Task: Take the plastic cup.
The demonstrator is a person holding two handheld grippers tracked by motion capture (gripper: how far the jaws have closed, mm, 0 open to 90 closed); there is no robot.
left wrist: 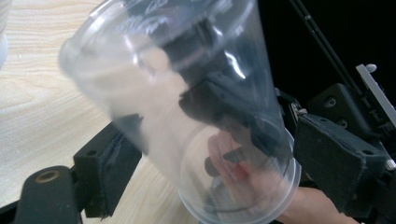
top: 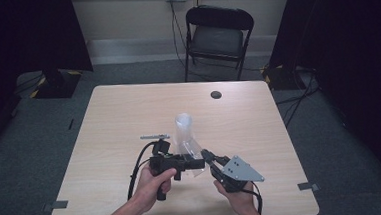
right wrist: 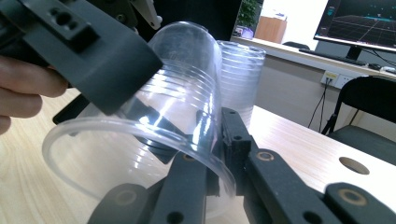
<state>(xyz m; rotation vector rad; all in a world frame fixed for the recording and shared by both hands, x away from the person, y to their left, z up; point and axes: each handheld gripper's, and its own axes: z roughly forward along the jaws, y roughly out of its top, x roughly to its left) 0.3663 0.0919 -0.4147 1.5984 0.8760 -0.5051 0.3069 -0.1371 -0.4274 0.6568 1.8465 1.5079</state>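
Now R hand-held gripper (right wrist: 212, 154) pinches tilted cup (right wrist: 154, 126) rim.

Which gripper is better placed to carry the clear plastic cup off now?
Right. The right gripper pinches the clear plastic cup by its rim wall, while the left gripper stands open around the cup. The stack of cups stands apart on the table.

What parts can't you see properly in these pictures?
- High view: the clear cup is tiny and half covered by the left gripper.
- Left gripper view: the cup's wall is blurred.
- Right gripper view: the stack of cups is partly behind that cup.
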